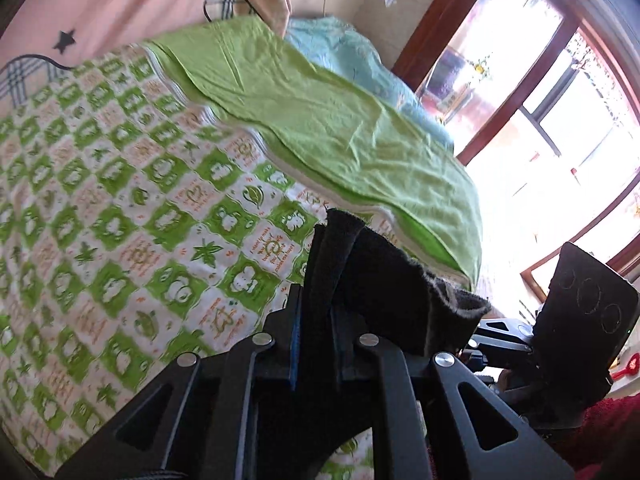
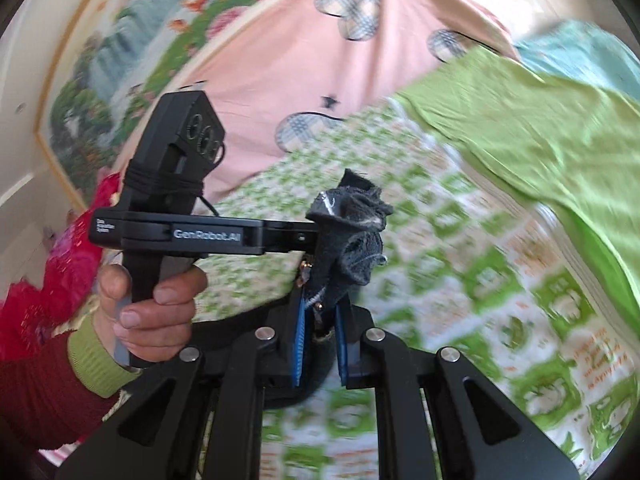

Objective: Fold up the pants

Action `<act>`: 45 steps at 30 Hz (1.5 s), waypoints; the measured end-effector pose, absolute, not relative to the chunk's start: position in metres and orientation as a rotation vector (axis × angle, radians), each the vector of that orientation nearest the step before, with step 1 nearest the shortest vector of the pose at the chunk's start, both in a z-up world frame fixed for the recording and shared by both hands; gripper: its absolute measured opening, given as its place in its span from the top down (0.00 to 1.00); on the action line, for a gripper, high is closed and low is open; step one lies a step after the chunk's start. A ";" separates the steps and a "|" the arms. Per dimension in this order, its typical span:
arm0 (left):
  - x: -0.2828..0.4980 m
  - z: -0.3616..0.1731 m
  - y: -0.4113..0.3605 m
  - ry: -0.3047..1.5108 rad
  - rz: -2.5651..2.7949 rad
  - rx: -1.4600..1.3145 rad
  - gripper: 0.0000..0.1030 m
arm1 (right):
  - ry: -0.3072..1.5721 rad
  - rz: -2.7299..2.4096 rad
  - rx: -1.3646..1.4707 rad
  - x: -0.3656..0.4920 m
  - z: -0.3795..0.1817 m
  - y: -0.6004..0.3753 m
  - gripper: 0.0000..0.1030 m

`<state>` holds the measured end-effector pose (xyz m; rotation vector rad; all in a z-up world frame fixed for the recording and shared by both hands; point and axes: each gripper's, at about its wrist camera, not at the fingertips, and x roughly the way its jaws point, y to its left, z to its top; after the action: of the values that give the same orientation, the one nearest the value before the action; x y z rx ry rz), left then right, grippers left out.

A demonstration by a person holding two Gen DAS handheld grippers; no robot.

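The pants (image 1: 384,288) are dark grey-black fabric. My left gripper (image 1: 318,320) is shut on a thick fold of them, held above the bed. In the right wrist view my right gripper (image 2: 322,320) is shut on a bunched end of the pants (image 2: 352,232), also in the air. The left gripper (image 2: 304,236), held by a hand in a red sleeve, grips the same bunch from the left, close to my right fingers. The rest of the pants hangs out of sight below.
A bed with a green-and-white patterned sheet (image 1: 120,184) lies below. A plain green cloth (image 1: 320,120) and a light blue blanket (image 1: 348,52) lie along its far side. A pink pillow (image 2: 320,76) is at the head. A window (image 1: 560,100) is at the right.
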<state>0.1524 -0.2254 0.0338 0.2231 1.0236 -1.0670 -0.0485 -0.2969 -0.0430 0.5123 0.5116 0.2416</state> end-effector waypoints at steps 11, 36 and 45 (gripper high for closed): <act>0.124 0.076 -0.112 0.908 -0.937 0.085 0.94 | 0.529 0.489 0.358 -0.029 -0.015 -0.213 0.86; 0.117 -0.045 0.021 1.070 -0.645 -0.282 0.93 | 0.835 0.661 0.172 0.017 -0.087 -0.127 0.81; 0.100 -0.047 0.047 1.044 -0.512 -0.297 0.86 | 0.873 0.708 0.152 0.016 -0.092 -0.116 0.53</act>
<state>0.1002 0.0466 -0.0470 -0.2970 1.0437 -0.5116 0.0160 -0.1160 -0.0921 0.1525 0.8731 0.7081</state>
